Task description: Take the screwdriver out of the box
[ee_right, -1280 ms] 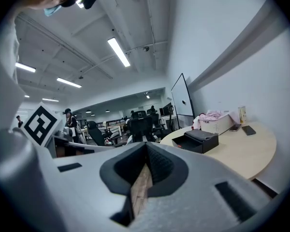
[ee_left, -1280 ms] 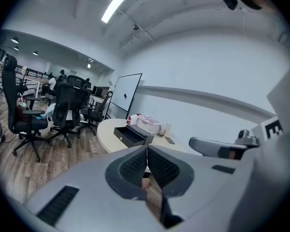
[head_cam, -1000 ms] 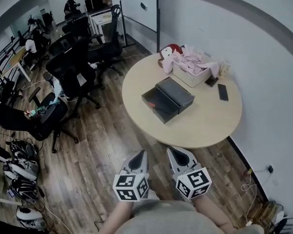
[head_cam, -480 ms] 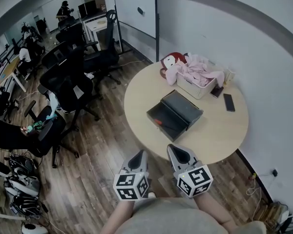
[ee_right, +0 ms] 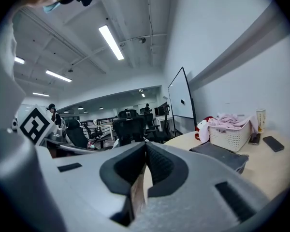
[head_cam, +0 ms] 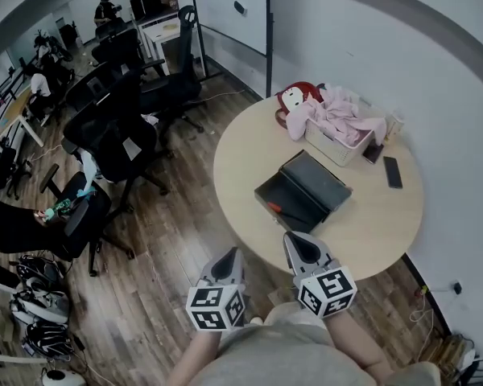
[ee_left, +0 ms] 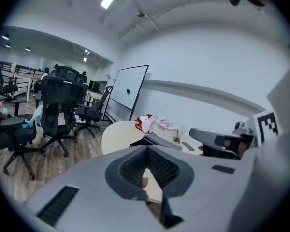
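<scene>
A dark box (head_cam: pixel 309 185) lies open on the round wooden table (head_cam: pixel 241 167), its tray part toward me. The screwdriver (head_cam: pixel 275 208), with a red handle, lies in that tray near its front left corner. My left gripper (head_cam: pixel 229 255) is shut and empty, over the floor just short of the table's edge. My right gripper (head_cam: pixel 295 239) is shut and empty too, its tip at the table's near edge, a short way from the box. The left gripper view shows its jaws (ee_left: pixel 147 148) closed, with the box (ee_left: pixel 158 140) beyond. In the right gripper view the jaws (ee_right: pixel 146 144) meet, and the box (ee_right: pixel 217 154) lies to the right.
Behind the box stands a white basket (head_cam: pixel 343 145) heaped with pink cloth, with a red plush toy (head_cam: pixel 293 96) beside it. A phone (head_cam: pixel 393 172) and a cup (head_cam: pixel 397 124) lie at the table's right. Black office chairs (head_cam: pixel 117 139) crowd the wooden floor on the left. A wall runs close behind the table.
Both grippers have moved forward toward the table, still shut. The box and table now sit nearer and lower in the head view, and the right gripper's tip has reached the table's edge.
</scene>
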The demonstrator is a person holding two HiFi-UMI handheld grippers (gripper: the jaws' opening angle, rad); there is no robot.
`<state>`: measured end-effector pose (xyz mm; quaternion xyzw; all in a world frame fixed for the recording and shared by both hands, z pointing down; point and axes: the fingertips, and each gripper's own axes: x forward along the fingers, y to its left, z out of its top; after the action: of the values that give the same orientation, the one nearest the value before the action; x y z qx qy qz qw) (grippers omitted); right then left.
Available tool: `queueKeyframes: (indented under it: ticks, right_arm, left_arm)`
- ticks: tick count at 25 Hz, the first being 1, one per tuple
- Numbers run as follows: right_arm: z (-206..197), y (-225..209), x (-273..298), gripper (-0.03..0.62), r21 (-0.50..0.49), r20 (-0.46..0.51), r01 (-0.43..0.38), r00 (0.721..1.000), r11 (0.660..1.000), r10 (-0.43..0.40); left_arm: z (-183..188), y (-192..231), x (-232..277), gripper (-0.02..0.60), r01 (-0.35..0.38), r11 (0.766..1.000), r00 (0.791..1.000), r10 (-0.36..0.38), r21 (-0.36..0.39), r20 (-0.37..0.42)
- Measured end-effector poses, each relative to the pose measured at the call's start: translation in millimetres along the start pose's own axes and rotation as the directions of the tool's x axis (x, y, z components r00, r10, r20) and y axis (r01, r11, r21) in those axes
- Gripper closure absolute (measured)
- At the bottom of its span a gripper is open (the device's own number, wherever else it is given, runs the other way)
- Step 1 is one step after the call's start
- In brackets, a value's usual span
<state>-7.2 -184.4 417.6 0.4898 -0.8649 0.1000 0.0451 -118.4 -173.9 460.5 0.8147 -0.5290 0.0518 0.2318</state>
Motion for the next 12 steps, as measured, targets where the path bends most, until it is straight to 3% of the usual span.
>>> queueKeyframes:
  ticks: [12]
  right_arm:
    - [-28,-67,53,0.592,-0.091,-0.147,0.023,0.988,0.996,-0.036]
  left_arm:
    - [3,20,62,0.578,-0.02,0.998,1.0,0.019,-0.059,-0.024]
